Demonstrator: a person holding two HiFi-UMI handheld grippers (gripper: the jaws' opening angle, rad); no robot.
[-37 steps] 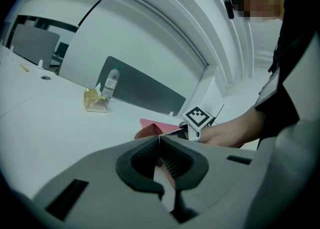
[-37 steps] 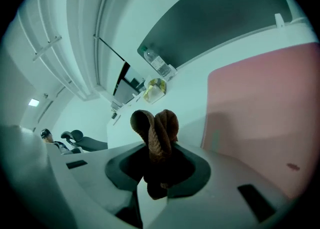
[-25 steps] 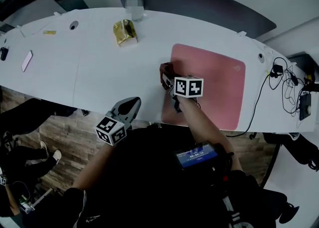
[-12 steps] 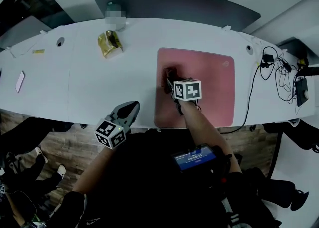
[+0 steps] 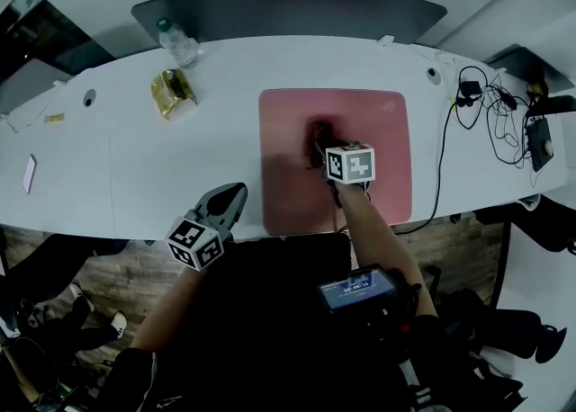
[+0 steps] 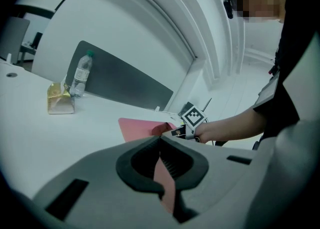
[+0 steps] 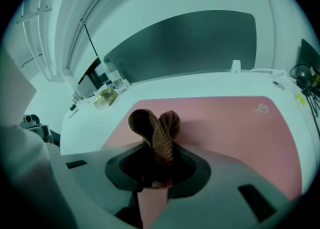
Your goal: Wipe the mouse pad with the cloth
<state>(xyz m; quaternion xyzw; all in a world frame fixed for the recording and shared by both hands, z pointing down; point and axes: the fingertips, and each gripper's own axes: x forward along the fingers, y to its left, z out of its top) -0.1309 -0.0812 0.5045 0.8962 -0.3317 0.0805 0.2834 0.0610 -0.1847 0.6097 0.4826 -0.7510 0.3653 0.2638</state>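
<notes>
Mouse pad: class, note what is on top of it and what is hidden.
On the pink mouse pad sits a bunched brown cloth, pinched in the right claw, near the pad's middle. The pad surface under cloth and claw is covered and cannot be seen.

Cloth (image 7: 152, 128) brown, coarse ribbed knit; mouse pad (image 7: 225, 123) pink, matt, smooth; table (image 5: 180, 167) white, smooth, faint sheen; right gripper (image 7: 156, 165) grey matt plastic; packet (image 5: 171, 94) crinkled gold foil; bottle (image 5: 177, 41) clear plastic; floor (image 5: 117, 257) wood planks.
</notes>
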